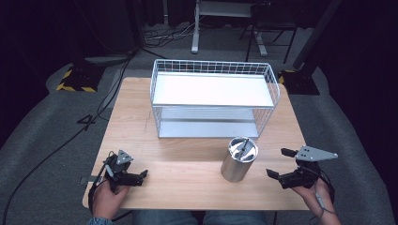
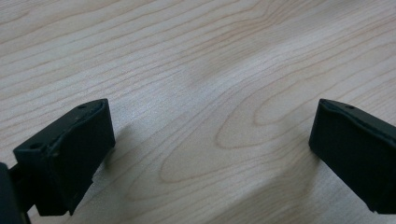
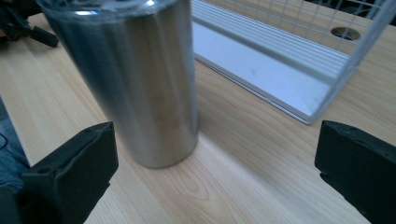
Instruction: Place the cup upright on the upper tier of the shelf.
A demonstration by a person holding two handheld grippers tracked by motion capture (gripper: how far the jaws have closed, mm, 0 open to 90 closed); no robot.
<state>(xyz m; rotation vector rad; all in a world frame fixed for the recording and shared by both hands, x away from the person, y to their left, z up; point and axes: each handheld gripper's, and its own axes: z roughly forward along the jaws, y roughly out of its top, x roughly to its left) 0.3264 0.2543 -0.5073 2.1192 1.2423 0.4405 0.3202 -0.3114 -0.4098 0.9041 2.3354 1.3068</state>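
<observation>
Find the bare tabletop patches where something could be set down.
Bare wood runs between the left gripper and the steel cylinder, and left of the wire rack. It is tighter between cylinder and rack, and toward the right gripper.

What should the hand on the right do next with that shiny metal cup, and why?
Probably slide the right gripper a little further toward the metal cup so the open jaws come around its sides. In the right gripper view the cup stands upright just ahead, nearer one jaw, not yet between them. The left gripper rests open over bare table.
</observation>
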